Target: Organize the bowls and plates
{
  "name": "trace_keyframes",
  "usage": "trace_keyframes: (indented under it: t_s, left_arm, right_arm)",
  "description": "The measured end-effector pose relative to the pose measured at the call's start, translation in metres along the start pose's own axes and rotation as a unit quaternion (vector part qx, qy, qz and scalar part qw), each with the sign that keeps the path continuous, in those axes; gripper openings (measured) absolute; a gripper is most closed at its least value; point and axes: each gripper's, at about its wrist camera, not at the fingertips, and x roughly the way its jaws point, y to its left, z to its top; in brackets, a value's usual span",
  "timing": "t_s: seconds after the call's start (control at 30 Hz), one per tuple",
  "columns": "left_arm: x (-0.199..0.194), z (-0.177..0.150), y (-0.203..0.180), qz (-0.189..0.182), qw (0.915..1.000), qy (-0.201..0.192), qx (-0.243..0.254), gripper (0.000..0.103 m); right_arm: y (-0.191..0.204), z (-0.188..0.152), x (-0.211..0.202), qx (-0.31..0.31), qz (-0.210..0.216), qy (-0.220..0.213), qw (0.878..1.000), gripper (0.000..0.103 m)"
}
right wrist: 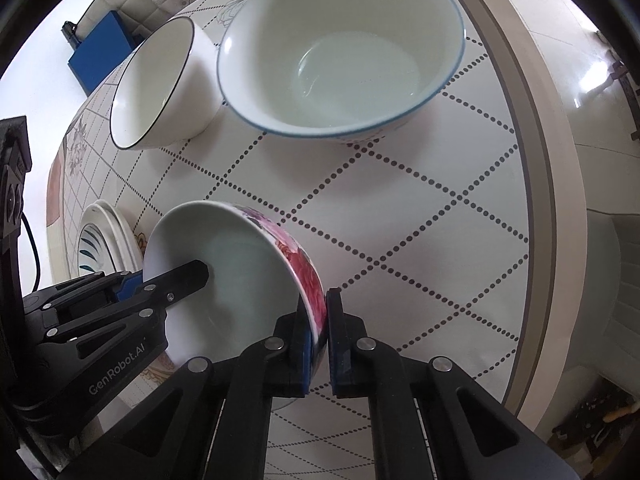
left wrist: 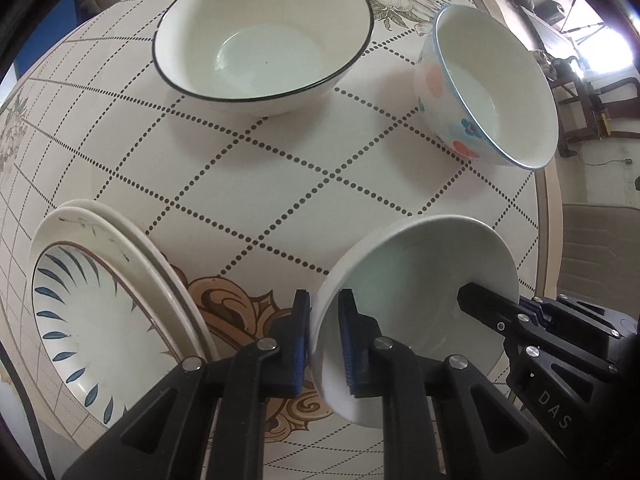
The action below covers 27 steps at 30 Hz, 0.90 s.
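Left wrist: claws gripping bowl

In the left wrist view, the large bowl sits on the table at twelve o'clock, the flowered bowl at two, stacked plates at eight (one atop another), and the held bowl at five.

My left gripper fingers cover part of small bowl's near wall. Stacked plates cut off behind my left finger base; lower plate shows rim only. Blue-rimmed bowl's outer pattern mostly hidden in right wrist view. Room beyond table too blurred to identify.
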Motion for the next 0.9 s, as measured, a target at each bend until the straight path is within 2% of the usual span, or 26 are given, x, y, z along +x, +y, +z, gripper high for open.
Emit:
trace_keyframes:
  t_s: [0.27, 0.47, 0.6, 0.7, 0.73, 0.9]
  left_arm:
    - [0.004, -0.027, 0.023, 0.002, 0.9998, 0.015, -0.016, 0.012]
    - [0.016, -0.049, 0.029, 0.002, 0.9996, 0.019, -0.022, 0.012]
    - [0.014, -0.049, 0.036, 0.000, 0.9996, 0.017, -0.023, 0.012]
    - [0.017, -0.038, 0.038, -0.002, 0.9994, 0.023, -0.026, 0.012]
    - [0.022, -0.025, 0.034, -0.005, 0.9991, 0.027, -0.031, 0.014]
    - [0.017, -0.031, 0.050, -0.013, 0.9978, 0.033, -0.056, 0.014]
  right_arm:
    - [0.020, -0.021, 0.011, -0.018, 0.006, 0.017, 1.000, 0.007]
    - [0.029, -0.032, 0.025, -0.030, -0.006, 0.028, 0.999, 0.007]
    - [0.029, -0.032, 0.027, -0.032, -0.008, 0.029, 0.999, 0.008]
    - [0.026, -0.031, 0.026, -0.032, -0.008, 0.031, 0.999, 0.008]
    - [0.026, -0.031, 0.026, -0.032, -0.008, 0.031, 0.999, 0.008]
    - [0.018, -0.029, 0.025, -0.021, 0.007, 0.046, 0.999, 0.009]
